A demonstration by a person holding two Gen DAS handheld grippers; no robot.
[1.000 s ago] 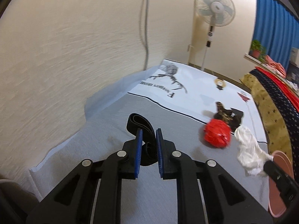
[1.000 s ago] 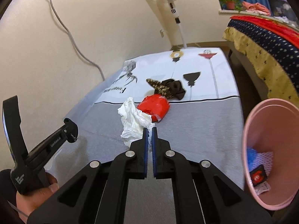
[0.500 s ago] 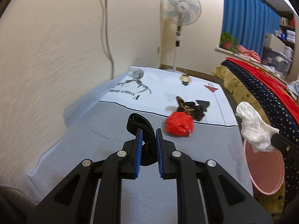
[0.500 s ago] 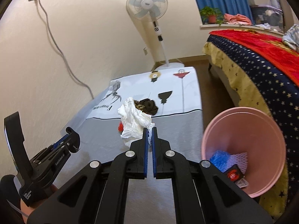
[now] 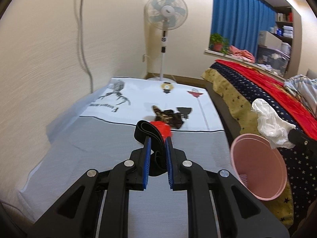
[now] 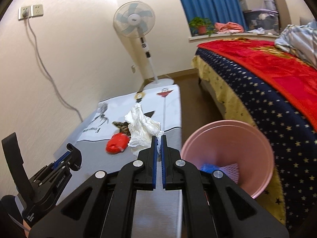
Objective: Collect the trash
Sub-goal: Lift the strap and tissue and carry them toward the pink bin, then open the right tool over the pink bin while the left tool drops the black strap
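Observation:
My left gripper (image 5: 158, 140) is shut on a black band (image 5: 147, 132) and holds it above the grey cloth. My right gripper (image 6: 158, 139) is shut on a crumpled white tissue (image 6: 141, 128), lifted just left of the pink bin (image 6: 227, 154); the tissue (image 5: 271, 125) hangs above the bin's rim (image 5: 257, 168) in the left wrist view. The bin holds blue and pink-white scraps (image 6: 218, 168). A red crumpled wrapper (image 6: 116, 143) and a dark patterned wrapper (image 5: 168, 117) lie on the table.
The table has a grey cloth (image 5: 99, 148) and a white printed sheet (image 5: 138, 97) along the wall. A bed with a starred cover (image 6: 277, 99) stands to the right of the bin. A standing fan (image 6: 136, 25) is behind the table.
My right gripper lifted the white tissue off the table and carried it right, up to the pink bin. The left gripper swung right, still holding the black band.

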